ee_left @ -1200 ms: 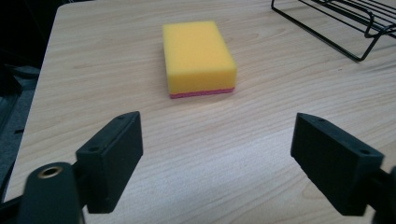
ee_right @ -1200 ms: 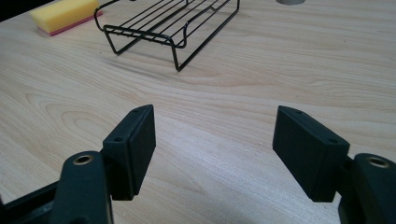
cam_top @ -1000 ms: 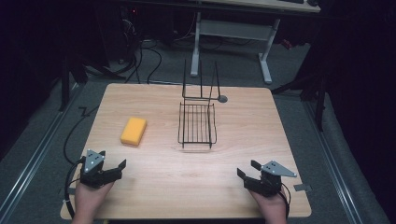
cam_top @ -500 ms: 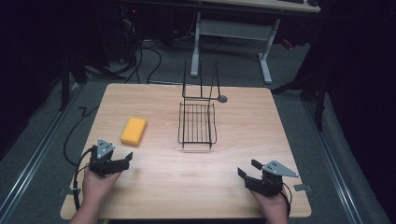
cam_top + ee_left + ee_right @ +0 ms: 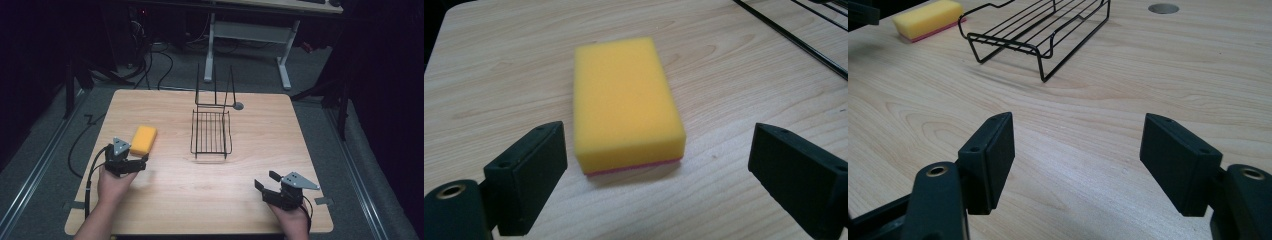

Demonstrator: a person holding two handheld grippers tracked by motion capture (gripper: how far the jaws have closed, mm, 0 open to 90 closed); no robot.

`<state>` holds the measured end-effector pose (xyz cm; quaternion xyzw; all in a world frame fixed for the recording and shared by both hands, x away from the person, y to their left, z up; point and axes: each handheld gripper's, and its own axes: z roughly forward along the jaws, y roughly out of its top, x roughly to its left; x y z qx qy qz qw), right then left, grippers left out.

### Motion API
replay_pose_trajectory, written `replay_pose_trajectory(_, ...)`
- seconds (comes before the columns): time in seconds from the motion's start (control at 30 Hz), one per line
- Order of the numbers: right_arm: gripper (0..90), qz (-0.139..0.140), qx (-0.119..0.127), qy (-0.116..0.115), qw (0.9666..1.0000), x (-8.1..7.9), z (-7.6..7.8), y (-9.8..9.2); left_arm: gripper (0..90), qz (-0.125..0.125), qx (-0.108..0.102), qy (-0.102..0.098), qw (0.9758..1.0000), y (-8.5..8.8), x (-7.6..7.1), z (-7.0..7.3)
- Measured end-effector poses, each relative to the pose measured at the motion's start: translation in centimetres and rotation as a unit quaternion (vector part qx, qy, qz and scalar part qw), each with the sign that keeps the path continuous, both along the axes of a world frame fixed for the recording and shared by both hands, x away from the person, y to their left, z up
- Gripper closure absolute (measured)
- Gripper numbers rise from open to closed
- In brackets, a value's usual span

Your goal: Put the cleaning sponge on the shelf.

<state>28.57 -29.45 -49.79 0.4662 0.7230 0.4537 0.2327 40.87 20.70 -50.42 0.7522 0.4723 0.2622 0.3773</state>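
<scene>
Early yet: the sponge lies untouched on the bench's left, just ahead of the left tongs, just opened wide. Right tongs held apart, idle; nothing gripped.

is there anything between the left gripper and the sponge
Nothing visible. The left gripper faces the yellow sponge with its jaws wide apart, having just opened, and bare table lies between them. The wire rack sits off to the side.
</scene>
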Motion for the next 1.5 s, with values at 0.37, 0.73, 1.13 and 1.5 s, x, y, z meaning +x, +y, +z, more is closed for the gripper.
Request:
replay_pose_trajectory(0.37,30.3,0.002,0.002,-0.003,1.0000,0.0,0.1,-0.1,10.0,0.001,0.000,-0.004,1.0000,-0.7,1.9,1.3)
replay_pose_trajectory(0.73,30.3,0.002,0.004,-0.003,1.0000,-0.1,0.2,0.0,10.9,0.002,-0.006,0.003,1.0000,-0.8,4.3,2.4)
replay_pose_trajectory(1.13,30.2,0.003,0.005,-0.003,1.0000,-0.1,0.1,-0.1,10.3,0.015,-0.003,0.033,0.9993,-0.9,5.5,-0.5)
replay_pose_trajectory(1.5,30.3,0.003,0.004,-0.002,1.0000,0.0,0.0,-0.1,15.1,0.021,0.013,0.059,0.9979,-1.2,5.5,-3.0)
